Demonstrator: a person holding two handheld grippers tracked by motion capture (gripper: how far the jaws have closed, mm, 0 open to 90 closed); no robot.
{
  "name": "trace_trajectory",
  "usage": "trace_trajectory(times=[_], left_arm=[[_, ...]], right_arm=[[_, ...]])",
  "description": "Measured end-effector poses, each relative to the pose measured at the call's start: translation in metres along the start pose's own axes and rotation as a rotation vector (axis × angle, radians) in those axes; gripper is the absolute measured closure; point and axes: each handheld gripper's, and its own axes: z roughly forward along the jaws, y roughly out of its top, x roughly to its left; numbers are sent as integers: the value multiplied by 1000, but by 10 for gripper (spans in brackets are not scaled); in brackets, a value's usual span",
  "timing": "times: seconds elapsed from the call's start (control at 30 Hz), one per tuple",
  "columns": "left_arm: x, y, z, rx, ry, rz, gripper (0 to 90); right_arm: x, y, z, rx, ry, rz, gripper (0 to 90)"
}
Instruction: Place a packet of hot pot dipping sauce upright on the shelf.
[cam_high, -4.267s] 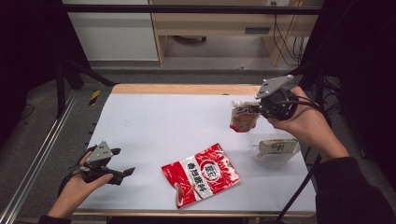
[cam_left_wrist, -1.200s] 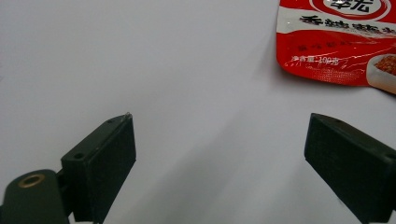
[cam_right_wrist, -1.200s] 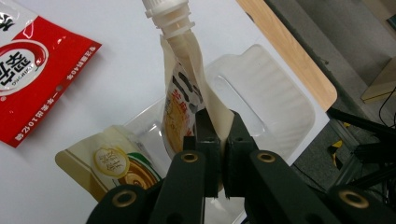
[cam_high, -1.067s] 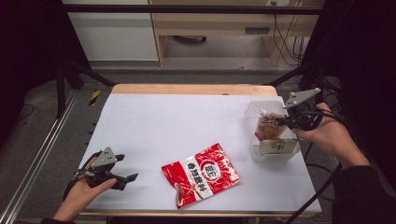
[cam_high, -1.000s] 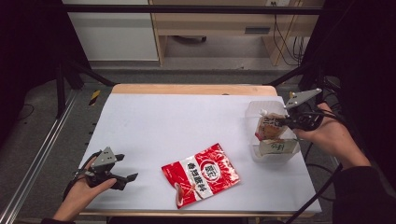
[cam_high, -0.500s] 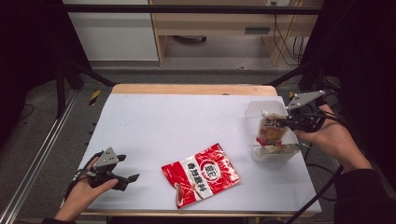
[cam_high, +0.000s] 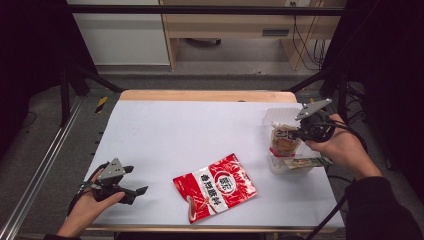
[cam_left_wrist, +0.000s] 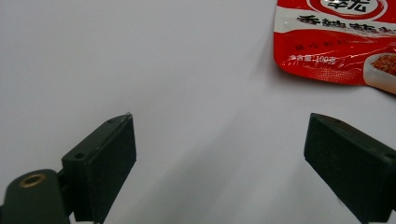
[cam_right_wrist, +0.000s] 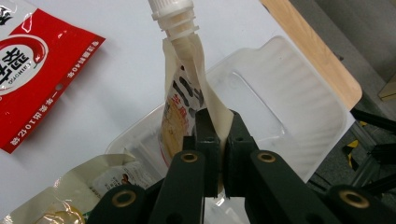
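A cream spout pouch (cam_right_wrist: 180, 112) with a white screw cap (cam_right_wrist: 172, 11) hangs in my right gripper (cam_right_wrist: 217, 135), whose jaws are shut on the pouch's side seam. In the high view that pouch (cam_high: 285, 140) stands low inside a clear plastic tray (cam_high: 272, 117) at the table's right edge, with the right gripper (cam_high: 296, 134) beside it. A second pouch (cam_high: 305, 162) lies flat in the tray's near end. A red snack packet (cam_high: 215, 186) lies near the front middle of the white table. My left gripper (cam_high: 136, 181) rests open at the front left, jaws wide over bare table (cam_left_wrist: 219, 154).
The red packet (cam_left_wrist: 336, 42) lies just beyond the left gripper's jaws, up and right. The tray's ribbed far wall (cam_right_wrist: 280, 84) sits close to the table's wooden edge (cam_right_wrist: 313, 51). A metal frame rail (cam_high: 40, 170) runs along the table's left side.
The right gripper has carried the spout pouch from over the table to the tray and lowered it slightly within the last second. The left gripper has stayed in place.
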Motion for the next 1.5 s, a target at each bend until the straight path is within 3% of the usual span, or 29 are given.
trace_trajectory(times=[0.4, 0.67, 0.87, 1.0, 1.2, 1.5], left_arm=[[-1, 0, 2, 6, -4, 2, 91], [-2, -1, 4, 11, -5, 2, 91], [-2, -3, 4, 4, 0, -1, 91], [-2, -4, 5, 6, 14, 0, 91], [-4, -6, 7, 1, 41, 4, 91], [-8, -9, 6, 14, 66, 25, 94]], right_arm=[[4, -19, 19, 22, 25, 31, 875], [5, -24, 17, 18, 27, 49, 856], [7, -22, 8, -15, 8, 80, 658], [15, -12, -6, -42, -33, 68, 498], [41, 11, -32, -97, -99, 61, 330], [97, 23, -30, -137, -70, 33, 208]])
